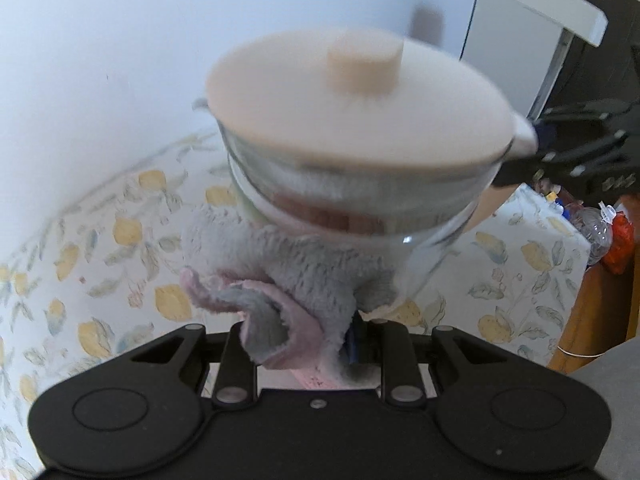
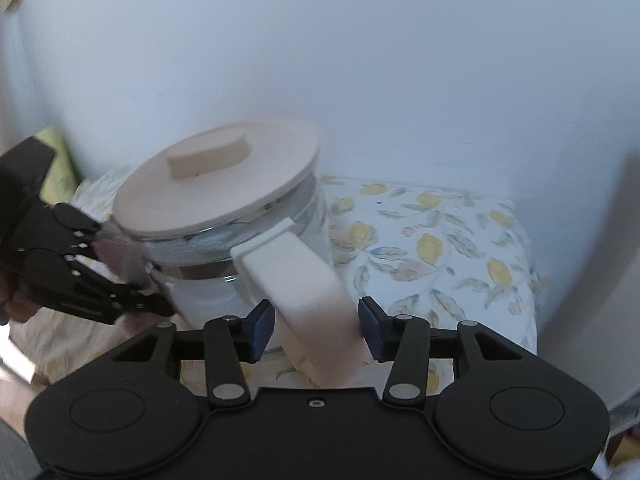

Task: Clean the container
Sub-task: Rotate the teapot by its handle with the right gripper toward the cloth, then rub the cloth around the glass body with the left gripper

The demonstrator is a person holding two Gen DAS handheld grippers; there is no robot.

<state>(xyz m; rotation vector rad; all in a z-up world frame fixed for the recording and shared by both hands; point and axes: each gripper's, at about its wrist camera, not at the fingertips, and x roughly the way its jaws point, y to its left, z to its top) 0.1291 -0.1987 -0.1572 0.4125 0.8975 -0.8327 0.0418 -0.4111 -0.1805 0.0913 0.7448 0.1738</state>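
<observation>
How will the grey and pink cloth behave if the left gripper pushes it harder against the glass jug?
The cloth probably stays floppy: it already folds and droops loosely between the left gripper fingers. Its fluffy pile looks soft, so it likely squashes against the glass jug rather than scratching. It may bunch up or slide on smooth glass.

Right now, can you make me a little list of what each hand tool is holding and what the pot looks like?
left gripper: jaws shut on a fluffy grey-and-pink cloth, pressed against the pot's glass side
right gripper: holds the pot's white handle
pot: clear glass, tilted, held above the table
lid: cream, still on, with a knob
table: lemon-print tablecloth
</observation>
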